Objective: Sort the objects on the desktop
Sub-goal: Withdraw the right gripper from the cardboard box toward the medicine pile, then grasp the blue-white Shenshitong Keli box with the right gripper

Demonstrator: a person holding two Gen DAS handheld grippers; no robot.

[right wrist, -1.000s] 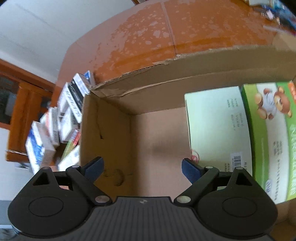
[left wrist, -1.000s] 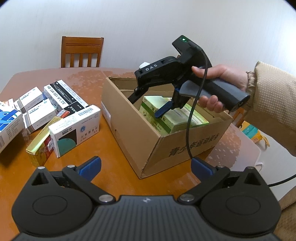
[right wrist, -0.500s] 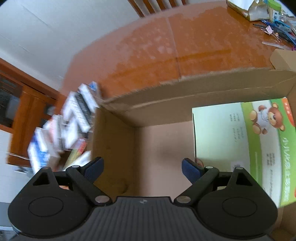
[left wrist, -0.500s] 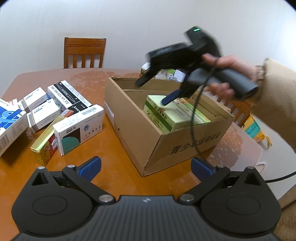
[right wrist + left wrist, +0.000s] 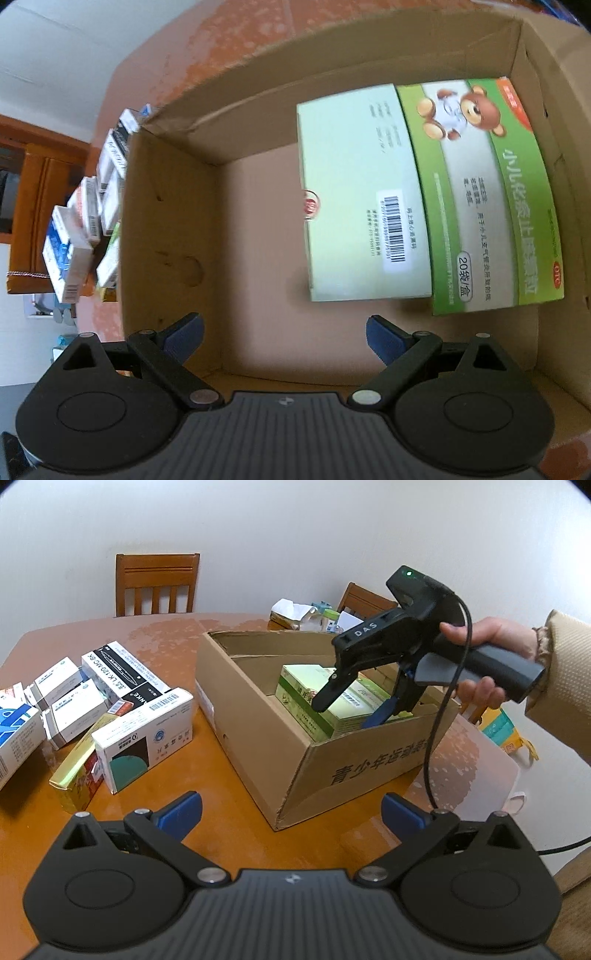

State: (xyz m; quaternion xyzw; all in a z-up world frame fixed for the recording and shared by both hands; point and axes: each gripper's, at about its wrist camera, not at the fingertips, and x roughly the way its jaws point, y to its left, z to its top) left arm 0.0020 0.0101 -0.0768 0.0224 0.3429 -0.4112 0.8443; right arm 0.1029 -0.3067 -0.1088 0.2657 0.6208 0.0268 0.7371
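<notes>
cardboard box [image 5: 173, 236] holds 2 green boxes [image 5: 480, 199]; both grippers spread, empty.

Right gripper [image 5: 351, 709] fingers cover part of the green medicine box [image 5: 314, 705] in the cardboard box [image 5: 258, 720]. Blue-white box [image 5: 14, 734] at the table's [image 5: 166, 627] left edge is cut off by the frame. Clutter [image 5: 306, 616] at the table's far edge is too small to identify. Right wrist view: small boxes [image 5: 85, 221] beyond the carton wall are blurred, labels unreadable; carton's right wall is cut off.
</notes>
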